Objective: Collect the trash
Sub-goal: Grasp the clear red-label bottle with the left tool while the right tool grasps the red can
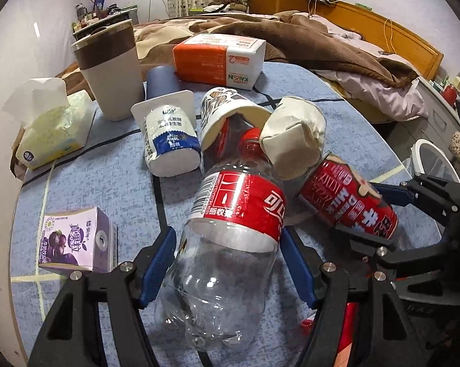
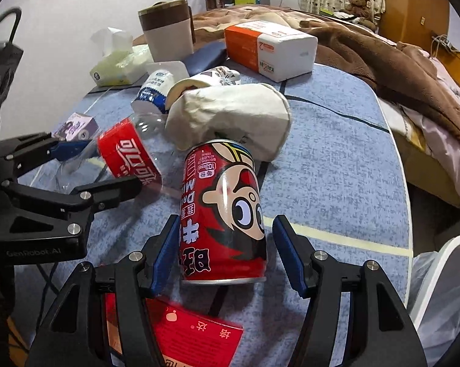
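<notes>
The left gripper [image 1: 226, 260] straddles the clear cola bottle [image 1: 230, 232] lying near-centre; its pads seem to touch the bottle, though a firm grip is uncertain. The right gripper [image 2: 226, 257] stands open around the red can [image 2: 223, 214], right pad apart. Judged step: grasping; next, close and carry to the white bin [image 2: 444, 275], near right.

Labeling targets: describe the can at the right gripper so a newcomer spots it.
On the blue table, find the crumpled white paper cup. The can lies just before it, between the right gripper's blue pads. It alone is red metal with a cartoon face.
</notes>
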Available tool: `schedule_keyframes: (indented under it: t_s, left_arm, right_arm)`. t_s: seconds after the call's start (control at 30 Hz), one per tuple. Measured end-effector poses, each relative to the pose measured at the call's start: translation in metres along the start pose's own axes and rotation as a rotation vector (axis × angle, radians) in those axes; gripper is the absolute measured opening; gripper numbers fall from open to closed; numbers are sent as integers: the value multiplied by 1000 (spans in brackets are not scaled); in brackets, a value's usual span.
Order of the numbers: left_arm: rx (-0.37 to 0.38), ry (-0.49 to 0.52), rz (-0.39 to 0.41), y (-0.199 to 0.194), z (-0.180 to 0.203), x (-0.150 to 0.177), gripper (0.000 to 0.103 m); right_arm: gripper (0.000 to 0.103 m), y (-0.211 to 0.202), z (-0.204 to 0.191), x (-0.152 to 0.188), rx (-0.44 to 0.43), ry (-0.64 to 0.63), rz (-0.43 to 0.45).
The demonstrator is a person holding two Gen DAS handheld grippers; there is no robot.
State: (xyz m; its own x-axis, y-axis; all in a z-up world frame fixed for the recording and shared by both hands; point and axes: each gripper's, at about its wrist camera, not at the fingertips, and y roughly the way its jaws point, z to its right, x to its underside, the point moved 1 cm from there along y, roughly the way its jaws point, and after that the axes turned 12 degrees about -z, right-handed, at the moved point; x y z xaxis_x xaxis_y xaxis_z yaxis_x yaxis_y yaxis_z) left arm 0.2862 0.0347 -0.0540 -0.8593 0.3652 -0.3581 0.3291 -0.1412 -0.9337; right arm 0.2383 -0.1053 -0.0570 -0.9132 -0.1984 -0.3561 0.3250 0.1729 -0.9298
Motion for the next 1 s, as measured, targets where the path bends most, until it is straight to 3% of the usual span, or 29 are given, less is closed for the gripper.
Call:
schedule_keyframes:
  t_s: [0.1, 0.6, 1.0]
  left_arm:
    - [-11, -6, 6, -1, 2, 2, 70]
    - [-8, -97, 52, -20, 3, 31, 66]
    - [0, -105, 166, -66, 30, 44, 66]
  right_arm:
    - [55, 0, 3, 2, -26, 13, 8]
    - [54, -19, 13, 22, -62, 55, 68]
    - [54, -56, 28, 46, -93, 105, 165]
